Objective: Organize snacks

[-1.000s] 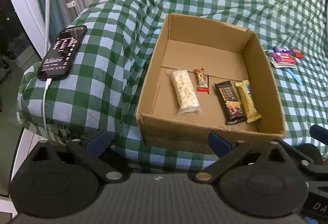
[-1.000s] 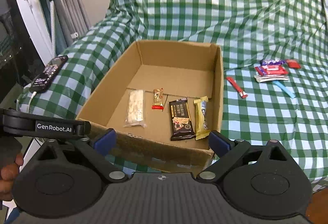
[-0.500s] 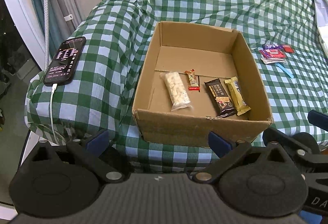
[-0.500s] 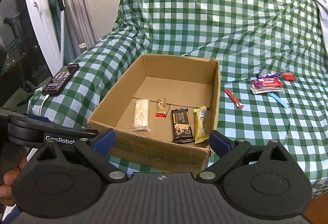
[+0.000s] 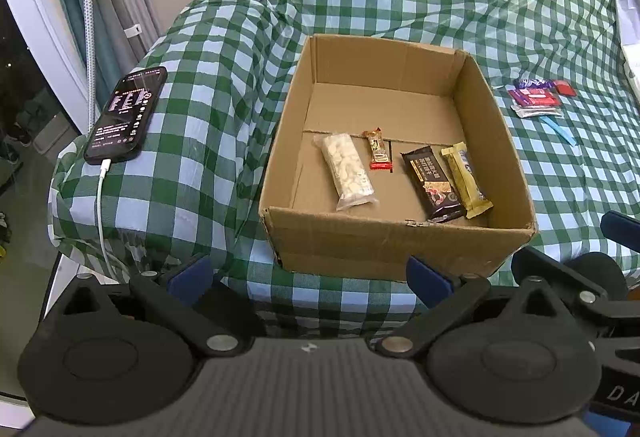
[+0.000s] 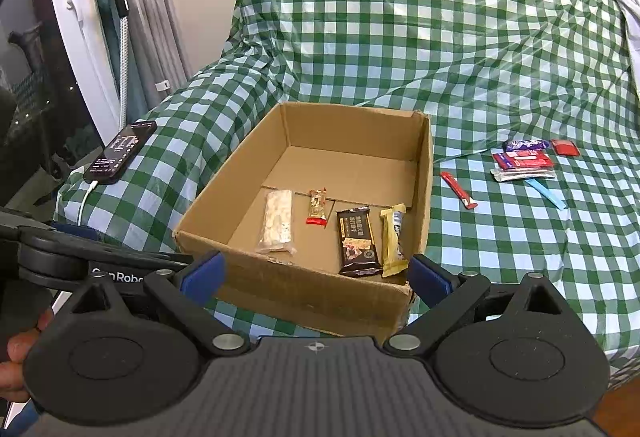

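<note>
We count one open brown cardboard box, and inside it four wrapped snacks: one clear packet of pale puffed pieces, one small tan bar with a red end, one dark brown chocolate bar and one yellow-wrapped bar.

Outside the box, on the one green-and-white checked cloth, we make out six more — one loose red stick, one purple wrapper, one small red square packet, one flat red packet, one silver packet and one light blue stick (the clustered ones overlap, so others may hide beneath).

We also see one black smartphone and one white charging cable.
</note>
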Available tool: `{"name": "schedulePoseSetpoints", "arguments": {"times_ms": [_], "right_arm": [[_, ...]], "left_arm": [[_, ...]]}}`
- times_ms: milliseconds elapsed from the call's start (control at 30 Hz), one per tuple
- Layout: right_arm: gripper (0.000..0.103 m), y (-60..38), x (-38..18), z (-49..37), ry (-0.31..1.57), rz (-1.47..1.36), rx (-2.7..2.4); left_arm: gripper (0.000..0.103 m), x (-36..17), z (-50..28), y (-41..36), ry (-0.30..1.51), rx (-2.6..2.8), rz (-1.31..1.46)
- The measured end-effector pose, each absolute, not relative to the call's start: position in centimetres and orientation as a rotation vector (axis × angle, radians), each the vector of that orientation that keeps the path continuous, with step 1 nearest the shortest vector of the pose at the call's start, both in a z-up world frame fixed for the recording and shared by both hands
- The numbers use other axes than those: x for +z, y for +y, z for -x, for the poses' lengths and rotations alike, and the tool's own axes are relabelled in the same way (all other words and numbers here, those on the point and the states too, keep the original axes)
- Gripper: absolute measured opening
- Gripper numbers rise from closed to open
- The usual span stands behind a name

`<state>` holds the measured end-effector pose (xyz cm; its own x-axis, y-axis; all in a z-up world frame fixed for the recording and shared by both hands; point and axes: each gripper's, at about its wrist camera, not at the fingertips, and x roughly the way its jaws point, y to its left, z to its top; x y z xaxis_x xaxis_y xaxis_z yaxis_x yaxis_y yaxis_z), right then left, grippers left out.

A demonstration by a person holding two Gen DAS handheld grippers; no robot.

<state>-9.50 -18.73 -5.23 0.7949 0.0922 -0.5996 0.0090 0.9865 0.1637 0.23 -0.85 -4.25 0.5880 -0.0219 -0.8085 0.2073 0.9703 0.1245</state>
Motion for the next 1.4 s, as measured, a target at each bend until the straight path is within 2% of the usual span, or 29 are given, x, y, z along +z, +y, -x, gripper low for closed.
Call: {"name": "schedulePoseSetpoints", "arguments": {"times_ms": [500, 733, 1200, 1400], "right_arm": [[0.098, -20.3, -6.8, 8.3, 0.687, -0.218, 0.059], [0.098, -23.2, -7.4, 7.6, 0.662, -0.261, 0.021], [0.098, -39.3, -10.0, 7.6, 0.594, -0.355, -0.328], [0.098, -46.5, -12.9, 4.7, 0.596, -0.4, -0.408]], "left_arm": [[0.103, -5.5, -1.8, -2.5, 0.984, -0.118, -0.272], [0.103, -4.7, -3.5, -5.9, 0.976, -0.147, -0.292], [0.103, -3.9, -11.0, -23.0, 0.943, -0.375, -0.405], [0.103, -6.7, -17.3, -32.3, 0.968, -0.481, -0.468]]}}
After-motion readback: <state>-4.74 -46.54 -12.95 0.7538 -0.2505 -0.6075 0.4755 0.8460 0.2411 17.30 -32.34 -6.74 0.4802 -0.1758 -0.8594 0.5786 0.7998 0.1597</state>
